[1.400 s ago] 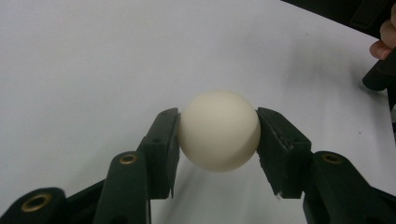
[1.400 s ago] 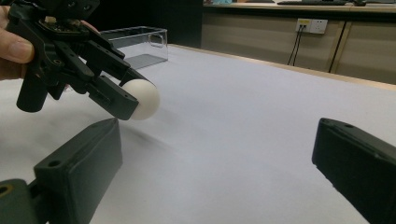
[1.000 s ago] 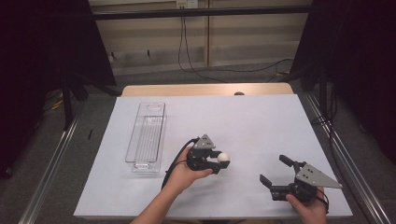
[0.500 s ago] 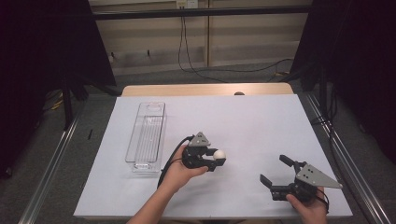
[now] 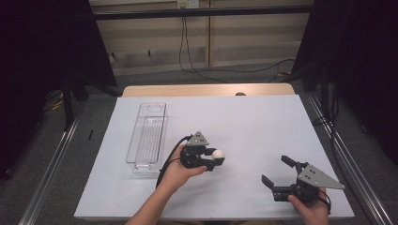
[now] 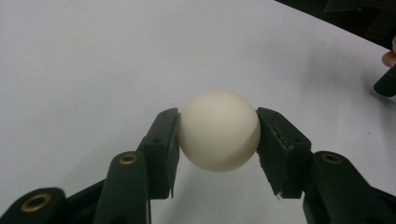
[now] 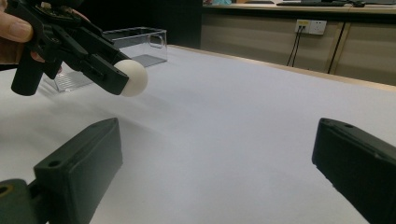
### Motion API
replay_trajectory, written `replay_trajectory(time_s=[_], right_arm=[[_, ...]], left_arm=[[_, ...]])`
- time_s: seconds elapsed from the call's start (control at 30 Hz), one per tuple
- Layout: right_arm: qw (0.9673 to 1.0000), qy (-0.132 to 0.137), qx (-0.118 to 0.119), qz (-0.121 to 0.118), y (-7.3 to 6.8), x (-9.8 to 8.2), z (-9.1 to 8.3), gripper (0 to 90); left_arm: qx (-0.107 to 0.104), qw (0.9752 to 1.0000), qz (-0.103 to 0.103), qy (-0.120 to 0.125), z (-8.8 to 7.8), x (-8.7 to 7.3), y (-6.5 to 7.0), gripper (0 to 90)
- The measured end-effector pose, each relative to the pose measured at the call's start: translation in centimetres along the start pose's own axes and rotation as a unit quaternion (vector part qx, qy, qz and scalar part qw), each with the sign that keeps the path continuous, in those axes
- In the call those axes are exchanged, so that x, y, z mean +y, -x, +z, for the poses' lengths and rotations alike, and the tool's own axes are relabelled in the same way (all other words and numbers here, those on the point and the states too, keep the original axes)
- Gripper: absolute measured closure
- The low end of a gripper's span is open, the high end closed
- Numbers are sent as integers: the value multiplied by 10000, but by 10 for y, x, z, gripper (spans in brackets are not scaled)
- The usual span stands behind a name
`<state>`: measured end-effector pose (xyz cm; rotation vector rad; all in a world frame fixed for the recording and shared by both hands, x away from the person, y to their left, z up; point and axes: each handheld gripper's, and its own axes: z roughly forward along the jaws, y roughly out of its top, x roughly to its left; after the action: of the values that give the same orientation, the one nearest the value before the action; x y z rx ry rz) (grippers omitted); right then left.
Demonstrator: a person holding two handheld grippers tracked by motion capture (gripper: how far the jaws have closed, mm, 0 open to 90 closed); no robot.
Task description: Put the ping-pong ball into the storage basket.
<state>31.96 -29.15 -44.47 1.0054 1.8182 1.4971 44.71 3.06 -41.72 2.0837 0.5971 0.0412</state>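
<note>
No readable text, label, brand, number or sign anywhere, white ball (image 6: 218, 130) blank, black jaws unmarked, clear plastic box (image 5: 148, 136) without print, white table (image 5: 263, 122) cover plain, wall socket (image 7: 311, 26) far beyond the jaws bare of lettering

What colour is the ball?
Creamy white; the ball shows best in the left gripper view.

Ball (image 5: 218, 154) lies right of the tray (image 5: 147, 137), left of the right gripper (image 5: 278, 173)

Black tools (image 5: 212, 158) with brass screws, grey plates.
</note>
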Motion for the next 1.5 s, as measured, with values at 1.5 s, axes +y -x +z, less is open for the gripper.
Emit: replay_trajectory(time_s=[1.5], right_arm=[[10000,36,12,20,1,1,-2,12]], left_arm=[[148,9998,-159,9,-18,1,-14,511]])
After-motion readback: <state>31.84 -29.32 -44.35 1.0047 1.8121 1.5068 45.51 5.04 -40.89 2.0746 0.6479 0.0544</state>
